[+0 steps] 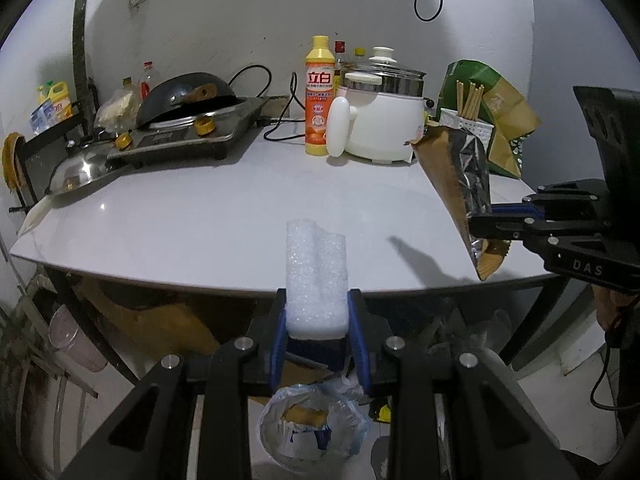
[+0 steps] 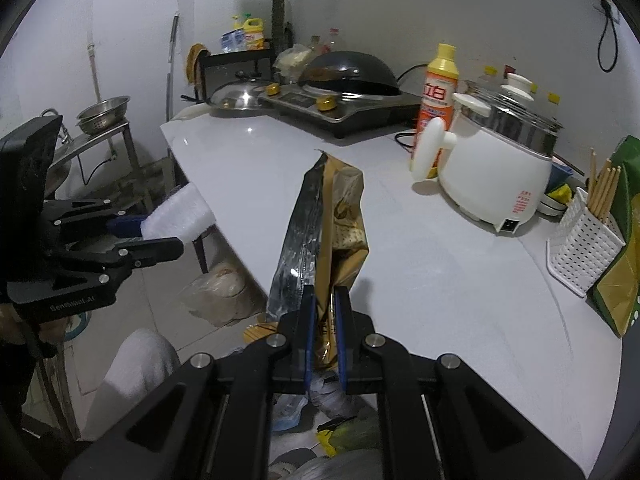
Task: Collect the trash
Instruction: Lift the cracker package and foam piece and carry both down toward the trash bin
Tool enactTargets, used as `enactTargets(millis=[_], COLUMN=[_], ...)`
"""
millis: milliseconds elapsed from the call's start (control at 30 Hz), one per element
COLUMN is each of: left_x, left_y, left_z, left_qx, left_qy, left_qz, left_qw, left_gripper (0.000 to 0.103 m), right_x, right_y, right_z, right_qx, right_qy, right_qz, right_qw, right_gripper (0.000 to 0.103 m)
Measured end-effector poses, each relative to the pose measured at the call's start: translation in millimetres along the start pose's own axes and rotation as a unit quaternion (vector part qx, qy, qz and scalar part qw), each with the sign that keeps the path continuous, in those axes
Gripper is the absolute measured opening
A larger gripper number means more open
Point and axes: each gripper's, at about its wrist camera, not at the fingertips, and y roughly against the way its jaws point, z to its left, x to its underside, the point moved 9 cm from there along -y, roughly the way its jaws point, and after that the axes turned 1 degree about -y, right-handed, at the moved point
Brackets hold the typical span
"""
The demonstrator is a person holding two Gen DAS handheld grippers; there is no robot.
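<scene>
Two-handed carry toward disposal. The left gripper (image 1: 316, 316) pinches a white foam block (image 1: 316, 272) between its blue pads, the block standing upright past the near edge of the white countertop (image 1: 200, 216). The right gripper (image 2: 325, 312) has its jaws pressed nearly together on the lower end of a flattened brown foil-lined snack bag (image 2: 332, 232), which rises above the countertop's near edge and leans slightly left.

Below the countertop's near edge, a plastic-lined trash bin (image 1: 312, 428) sits open on the floor, directly under the left gripper in the left wrist view. The step in hand appears to be bringing both items over that opening.

To do it well: keep both grips firm until each item is centred over the bin, lower before releasing, and drop one item at a time. The light foam may bounce or drift; the long bag should go in end-first, since it could catch on the rim.
</scene>
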Motion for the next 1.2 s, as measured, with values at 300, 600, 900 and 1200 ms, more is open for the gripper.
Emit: enactTargets(millis=[300,600,900,1200], left_x=[36,70,112,146], left_y=[0,-6,-21,-48], left_z=[10,20,40,53], left_qx=[0.002,0.004,-0.002,0.002], left_qy=[0.023,0.047,0.081,0.105], left_qz=[0.013,0.028,0.057,0.088], left_qw=[0.9997,0.9985,0.995,0.9905], left_gripper=[0.027,0.027,0.027,0.027], right_x=[14,33,56,85], right_y=[-11,-30,-61,-99], right_z=[32,60,90,115], right_qx=[-0.018,-0.033,-0.058,-0.073], right_qy=[0.021,0.035,0.052,0.073], right_qz=[0.015,0.035,0.064,0.102], right_qw=[1.0,0.998,0.995,0.989], right_gripper=[0.008,0.008,0.008,0.008])
